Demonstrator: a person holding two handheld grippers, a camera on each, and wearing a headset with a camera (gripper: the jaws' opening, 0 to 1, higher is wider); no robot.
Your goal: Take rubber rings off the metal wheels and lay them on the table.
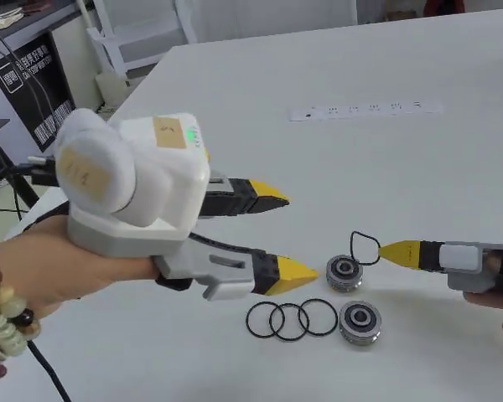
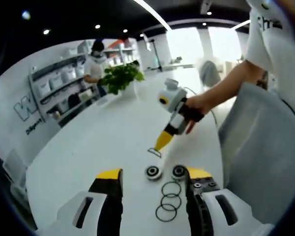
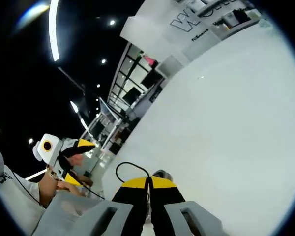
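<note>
Fingers of right gripper point(image 1: 385, 251) pinch thin black rubber ring point(image 1: 365, 245) beside round metal wheel point(image 1: 344, 271); left gripper point(image 1: 290, 235) fingers wide. Risk: shallow pinch lets ring spring away.

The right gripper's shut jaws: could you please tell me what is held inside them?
The right gripper pinches a black rubber ring, whose loop sticks out near a metal wheel. The pinched stretch is hidden between the yellow tips.

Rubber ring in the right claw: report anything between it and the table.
Nothing visible does. The ring hangs from the shut right claw beside a wheel; bare table lies around it.
</note>
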